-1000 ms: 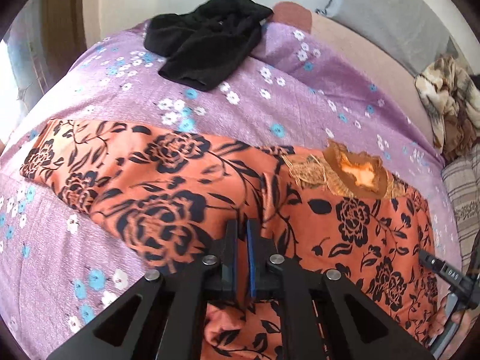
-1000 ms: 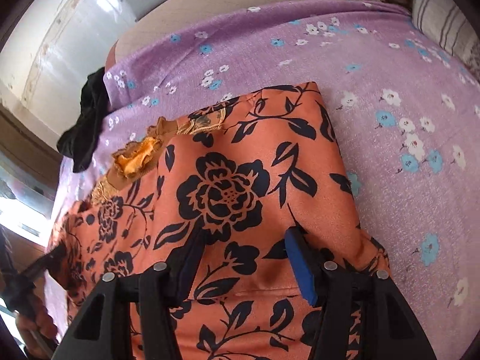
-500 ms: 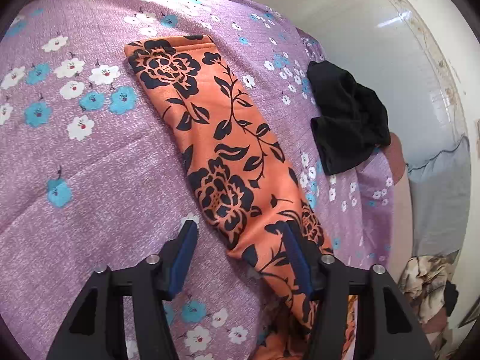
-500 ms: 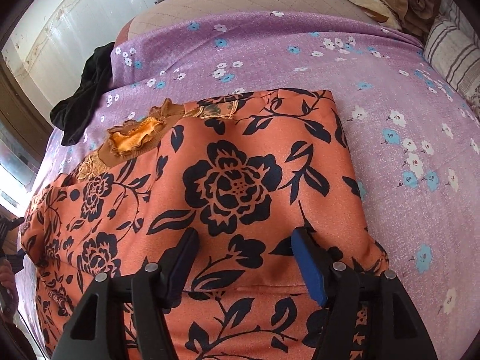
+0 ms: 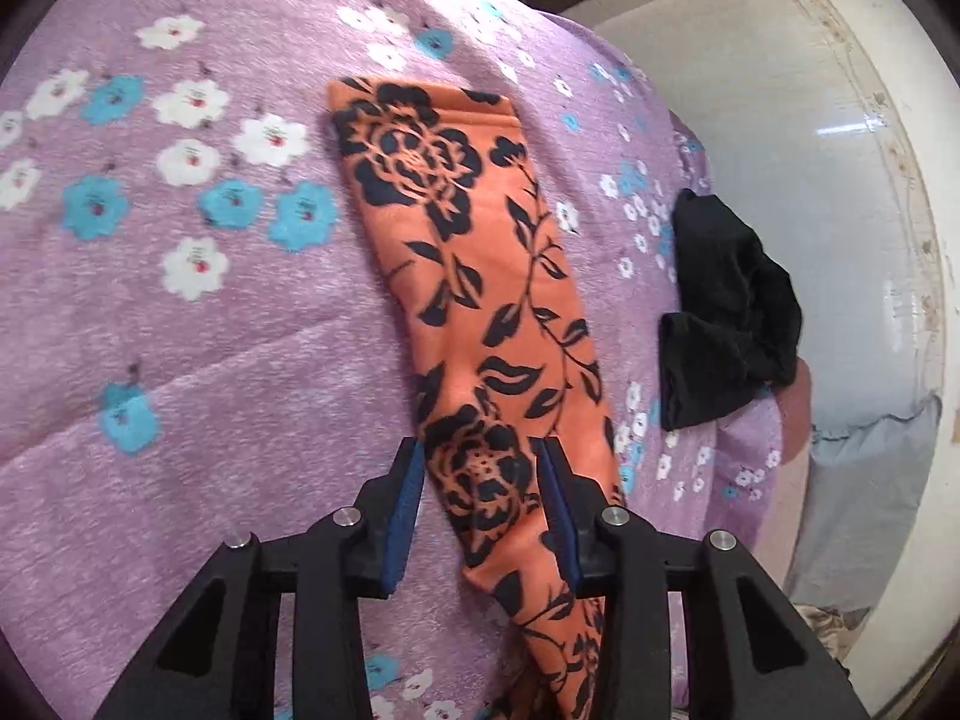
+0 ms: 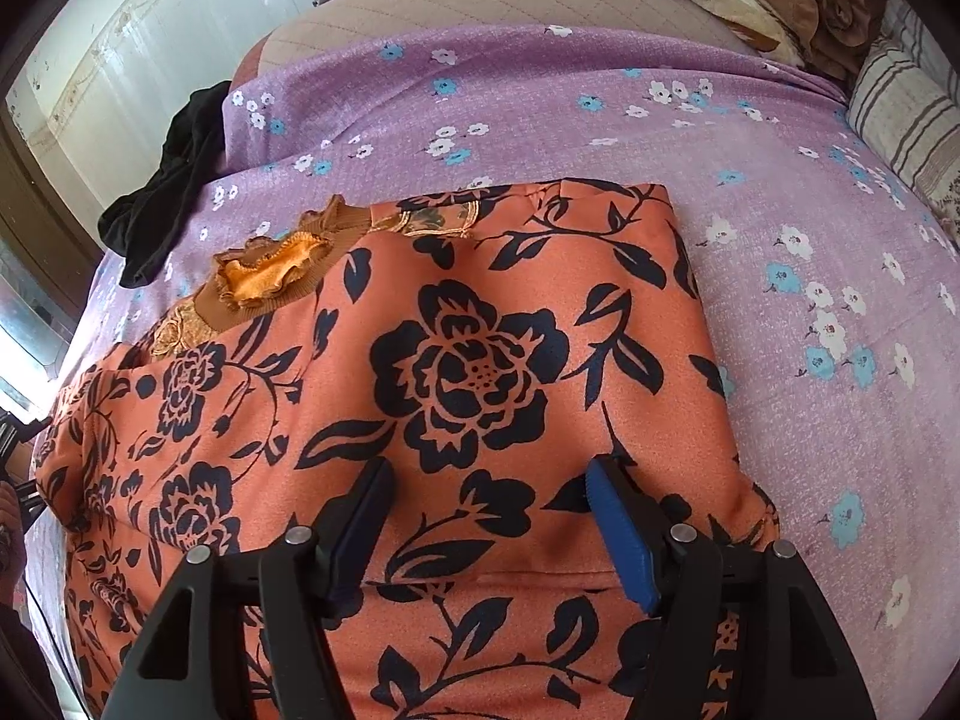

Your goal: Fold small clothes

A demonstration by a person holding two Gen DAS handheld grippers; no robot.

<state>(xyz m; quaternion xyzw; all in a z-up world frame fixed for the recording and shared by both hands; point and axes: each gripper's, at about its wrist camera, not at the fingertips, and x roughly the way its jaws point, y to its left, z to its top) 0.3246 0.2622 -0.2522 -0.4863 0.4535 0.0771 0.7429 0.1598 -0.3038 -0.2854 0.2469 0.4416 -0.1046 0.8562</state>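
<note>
Orange floral top (image 6: 468,372) lies flat on the bed (image 6: 600,90). Left tool (image 5: 480,480) open, jaws straddling the sleeve (image 5: 456,252); right tool (image 6: 486,516) open over the body, gripping nothing. Advice: pinch the sleeve low, catch both layers, carry it across without dragging. Left view alone shows sleeve end; right view alone shows collar (image 6: 270,270).
</note>
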